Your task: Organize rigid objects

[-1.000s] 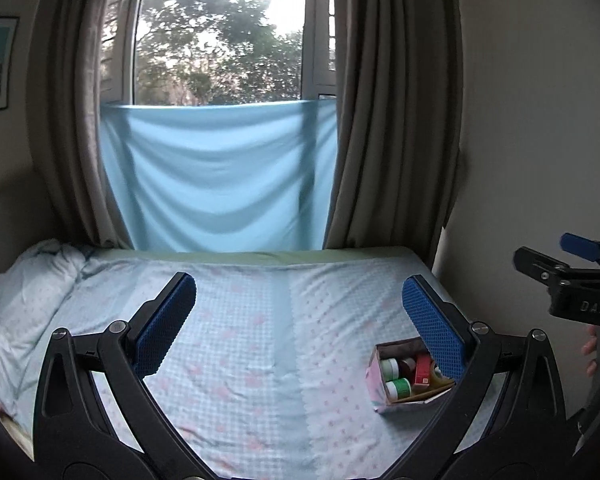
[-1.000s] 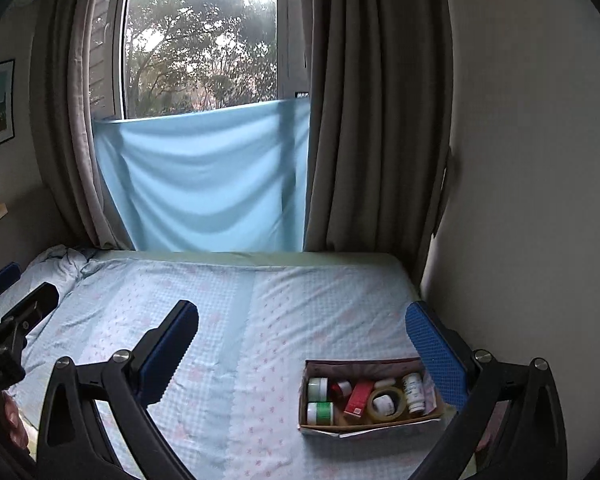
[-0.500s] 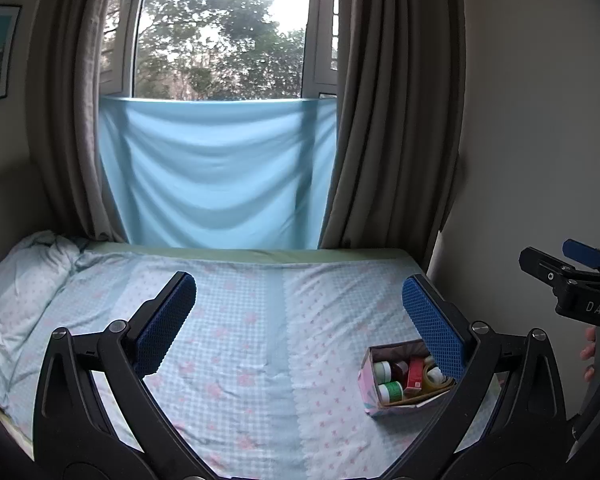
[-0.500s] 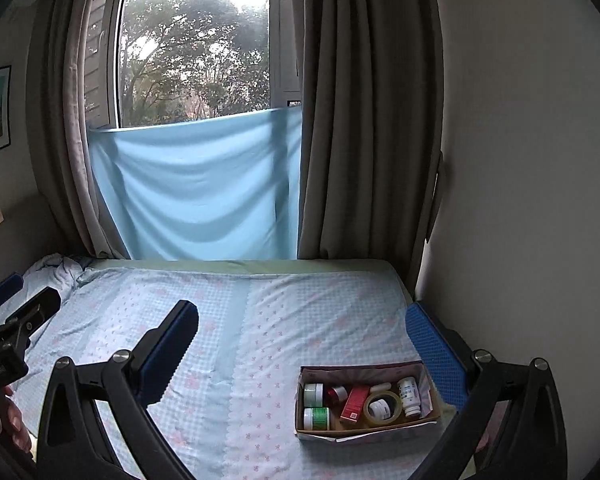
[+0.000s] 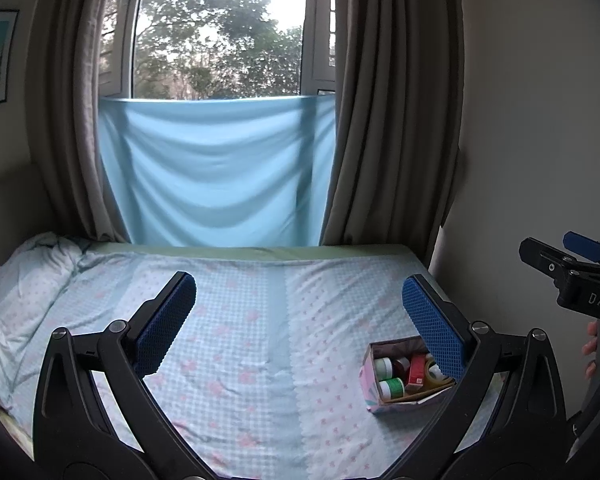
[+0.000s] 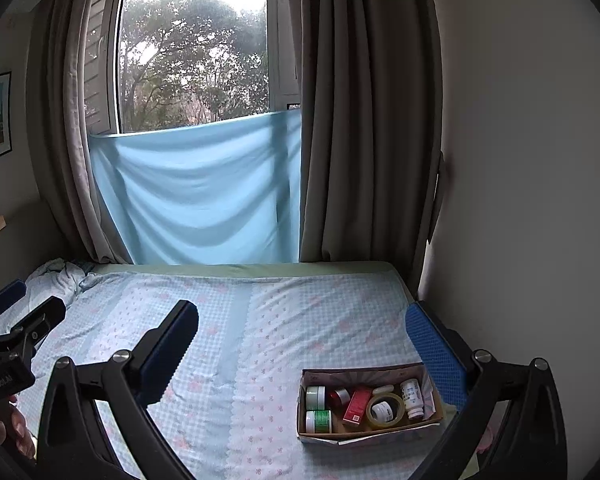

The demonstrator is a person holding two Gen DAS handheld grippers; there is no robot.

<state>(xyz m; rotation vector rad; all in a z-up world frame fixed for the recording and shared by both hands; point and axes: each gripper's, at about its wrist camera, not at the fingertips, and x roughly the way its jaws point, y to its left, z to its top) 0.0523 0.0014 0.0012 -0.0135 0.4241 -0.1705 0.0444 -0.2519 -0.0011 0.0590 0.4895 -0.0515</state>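
The left tongs [image 5: 300, 312] are held above the bed [image 5: 240, 320] with both blue pads spread wide and nothing between them. The right tongs [image 6: 306, 338] are in the same condition: spread wide, empty, raised over the bed.

The task items sit in an open cardboard box [image 6: 364, 432] resting on the patterned bed sheet [image 6: 260, 340] near the right edge of the bed, toward its near right corner. Contents of the box, as seen from the right wrist view:
- two jars with green bands [image 6: 318, 420], stacked at the left end;
- a small dark red jar [image 6: 339, 397] just beside them;
- a red carton [image 6: 356, 402], tilted, near the centre;
- a roll of tape [image 6: 385, 410], lying to the right of the carton;
- a white pill bottle [image 6: 413, 398] with a printed label, text too small to read, at the right end.

Readable markings: the right tongs' body [image 5: 588, 300], visible at the right edge of the left wrist view, carries the letters "DAS". The left tongs' body [image 6: 4, 376], visible at the left edge of the right wrist view, carries lettering that is partly legible and ends in "AI".

A light blue cloth [image 5: 216, 176] hangs across the lower window [image 5: 220, 32] between grey curtains [image 5: 396, 120] at the head of the bed.
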